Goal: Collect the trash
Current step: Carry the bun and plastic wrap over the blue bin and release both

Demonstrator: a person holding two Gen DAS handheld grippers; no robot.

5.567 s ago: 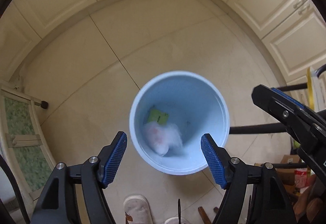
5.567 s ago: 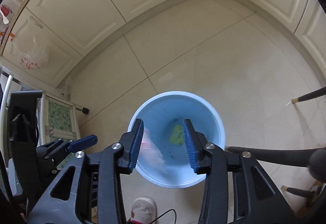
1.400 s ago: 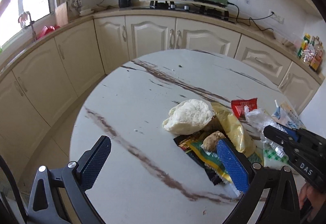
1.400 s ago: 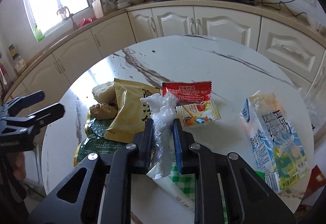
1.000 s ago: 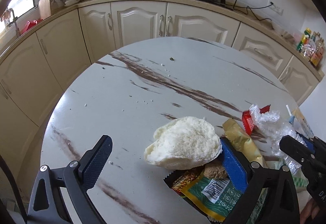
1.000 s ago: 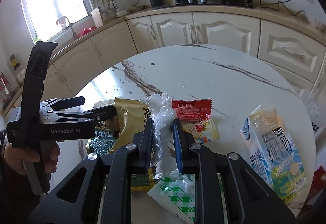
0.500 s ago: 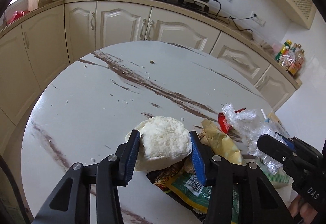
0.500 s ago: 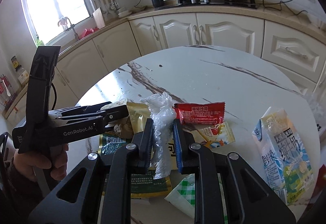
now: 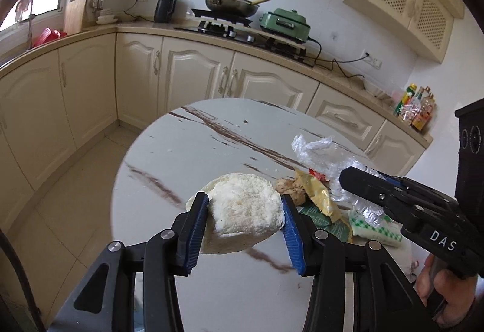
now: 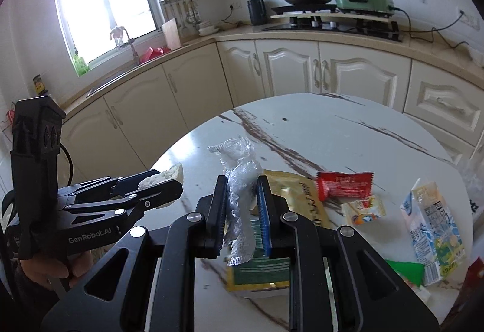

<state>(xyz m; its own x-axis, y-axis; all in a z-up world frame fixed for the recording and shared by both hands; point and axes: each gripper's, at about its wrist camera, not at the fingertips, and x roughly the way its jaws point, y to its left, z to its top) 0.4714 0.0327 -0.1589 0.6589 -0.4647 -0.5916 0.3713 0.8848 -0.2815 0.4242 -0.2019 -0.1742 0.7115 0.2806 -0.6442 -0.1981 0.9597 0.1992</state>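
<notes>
White bun sits clamped in our left gripper, above the table; right gripper pinches plastic.

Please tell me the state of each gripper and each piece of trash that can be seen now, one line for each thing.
Left gripper: shut on the steamed bun.
Steamed bun: held above the table, partly eaten.
Right gripper: shut on the clear plastic wrap.
Clear plastic wrap: crumpled, held upright.
Milk carton: lying flat on the table.
Red sachet: lying flat.
Yellow snack bag: lying flat.
</notes>
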